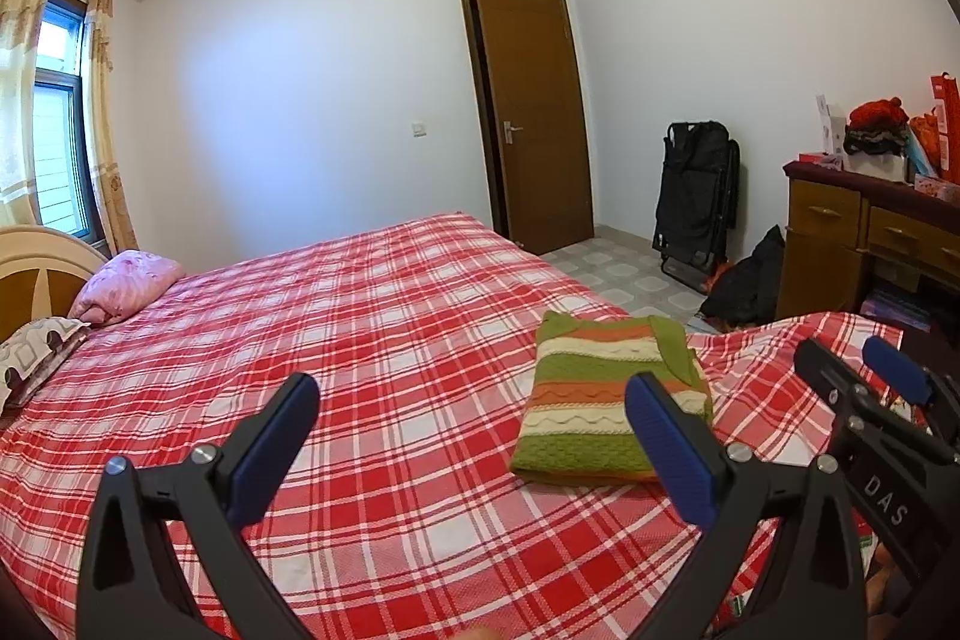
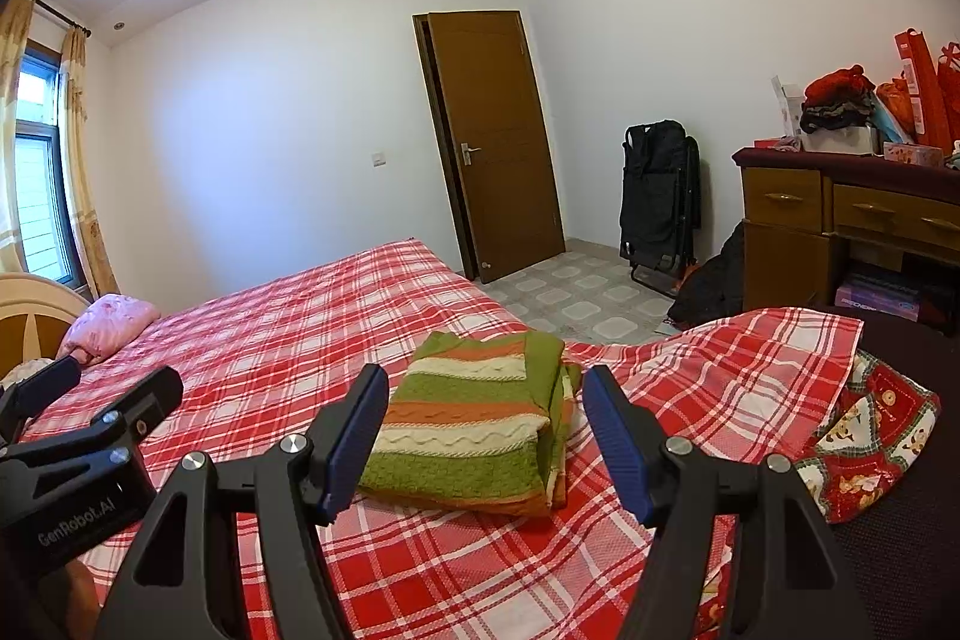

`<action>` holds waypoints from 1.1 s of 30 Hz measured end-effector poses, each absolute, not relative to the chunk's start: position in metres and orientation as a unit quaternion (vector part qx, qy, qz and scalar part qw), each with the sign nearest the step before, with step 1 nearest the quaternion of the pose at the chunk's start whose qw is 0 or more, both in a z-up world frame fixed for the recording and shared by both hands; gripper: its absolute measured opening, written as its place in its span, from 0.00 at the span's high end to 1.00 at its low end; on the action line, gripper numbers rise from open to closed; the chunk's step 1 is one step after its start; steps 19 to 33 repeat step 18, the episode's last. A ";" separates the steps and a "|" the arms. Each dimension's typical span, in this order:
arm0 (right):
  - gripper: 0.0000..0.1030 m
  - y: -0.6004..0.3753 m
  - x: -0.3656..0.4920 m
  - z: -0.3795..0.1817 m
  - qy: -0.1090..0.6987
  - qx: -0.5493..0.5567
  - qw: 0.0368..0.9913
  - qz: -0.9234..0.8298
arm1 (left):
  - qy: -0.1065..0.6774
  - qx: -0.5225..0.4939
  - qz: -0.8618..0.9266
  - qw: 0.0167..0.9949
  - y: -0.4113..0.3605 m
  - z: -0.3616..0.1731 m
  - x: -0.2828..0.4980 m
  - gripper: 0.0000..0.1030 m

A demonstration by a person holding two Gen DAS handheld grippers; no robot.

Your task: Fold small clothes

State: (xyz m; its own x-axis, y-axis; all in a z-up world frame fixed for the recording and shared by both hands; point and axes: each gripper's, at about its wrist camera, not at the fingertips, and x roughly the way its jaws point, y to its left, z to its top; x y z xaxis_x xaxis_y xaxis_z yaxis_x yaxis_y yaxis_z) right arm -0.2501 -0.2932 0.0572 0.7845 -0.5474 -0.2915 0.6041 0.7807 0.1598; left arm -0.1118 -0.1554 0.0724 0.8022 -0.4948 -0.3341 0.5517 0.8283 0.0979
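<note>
While both claws are held low above the bed (image 1: 372,316), the left claw (image 1: 474,436) and right claw (image 2: 486,427) are kept apart, empty. A folded striped sweater (image 2: 474,418) is seen at twelve o'clock of the right claw, flat on the bed.

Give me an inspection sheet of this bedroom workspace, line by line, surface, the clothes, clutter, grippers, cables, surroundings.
Surface: bed with red plaid sheet, mostly flat, rumpled at the near right corner.
Job's things: one striped knit sweater, folded into a rectangle, lying on the sheet.
Clutter: pink pillow by the headboard; patterned red fabric at the bed's right edge.
Grippers: left gripper open, empty; right gripper open, empty, above the sweater's near end, not touching.
Cables: nothing seen.
Surroundings: brown door ajar; folded black chair; wooden dresser piled with clothes and bags; curtained window.
</note>
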 end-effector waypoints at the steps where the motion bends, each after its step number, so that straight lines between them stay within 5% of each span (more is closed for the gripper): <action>1: 0.34 -0.293 -0.250 0.057 0.116 0.123 0.936 -0.308 | 0.148 0.092 -0.277 0.945 -0.155 0.072 -0.111 0.00; 33: 0.34 -0.301 -0.248 0.051 0.123 0.135 0.934 -0.307 | 0.161 0.088 -0.288 0.940 -0.156 0.068 -0.106 0.00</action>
